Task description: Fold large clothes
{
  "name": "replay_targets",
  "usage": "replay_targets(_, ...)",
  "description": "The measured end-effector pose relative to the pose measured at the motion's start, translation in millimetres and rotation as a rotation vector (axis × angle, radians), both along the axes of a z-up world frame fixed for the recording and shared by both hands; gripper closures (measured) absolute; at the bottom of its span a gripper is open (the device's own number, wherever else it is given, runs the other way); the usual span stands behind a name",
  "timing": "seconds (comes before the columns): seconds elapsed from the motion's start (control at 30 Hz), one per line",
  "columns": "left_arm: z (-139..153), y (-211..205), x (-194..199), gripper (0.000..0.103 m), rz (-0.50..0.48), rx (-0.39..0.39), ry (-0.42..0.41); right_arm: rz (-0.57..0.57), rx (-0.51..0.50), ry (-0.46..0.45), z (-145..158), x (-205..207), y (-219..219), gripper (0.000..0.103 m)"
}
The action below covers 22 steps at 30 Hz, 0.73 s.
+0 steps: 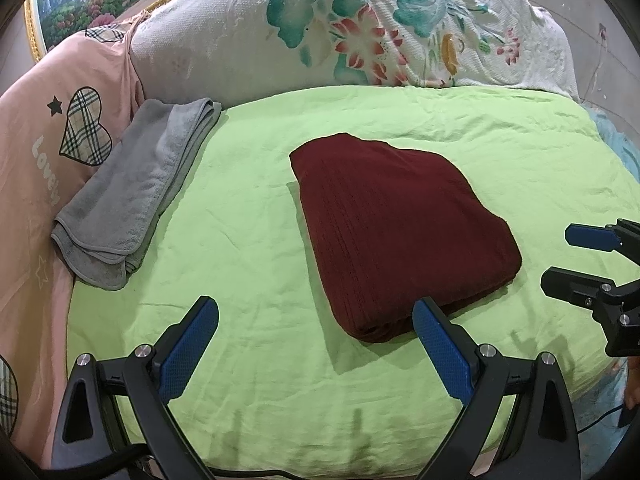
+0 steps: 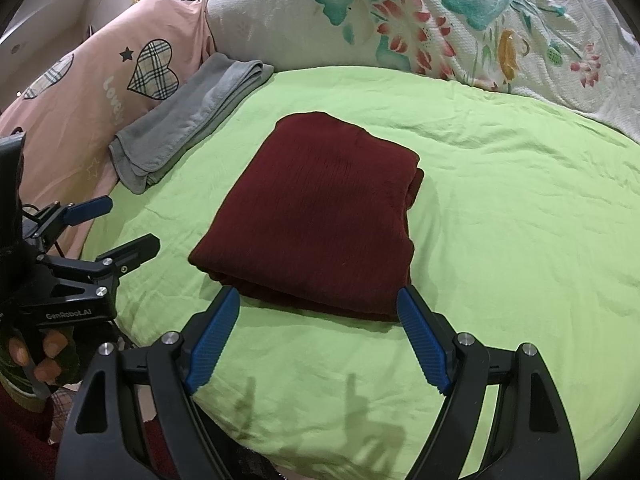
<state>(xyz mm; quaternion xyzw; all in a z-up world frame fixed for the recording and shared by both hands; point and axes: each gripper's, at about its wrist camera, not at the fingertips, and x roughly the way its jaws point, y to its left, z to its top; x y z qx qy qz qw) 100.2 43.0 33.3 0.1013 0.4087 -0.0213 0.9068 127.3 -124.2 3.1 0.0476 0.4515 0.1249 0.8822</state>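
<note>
Both the left gripper (image 1: pixel 316 322) and right gripper (image 2: pixel 318 308) hover with jaws spread and empty just short of the folded dark-red ribbed knit garment (image 1: pixel 400 232) lying mid-bed on the lime-green sheet (image 1: pixel 248 240); soft, floppy and probably fairly heavy, it seems best pinched through its layers at the near corners.

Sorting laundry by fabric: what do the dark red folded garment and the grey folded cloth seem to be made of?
Dark red garment: likely a ribbed knit, matte, with fine parallel lines along it. Grey cloth: probably terry or microfibre towel, fuzzy nap with stitched edges.
</note>
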Motion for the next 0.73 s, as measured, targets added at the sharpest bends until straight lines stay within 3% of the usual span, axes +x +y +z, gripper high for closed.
replay_targets(0.73,-10.7,-2.5,17.5,0.005,0.024,-0.023,0.036,-0.016,0.035,0.026,-16.0,28.2,-7.6,0.022)
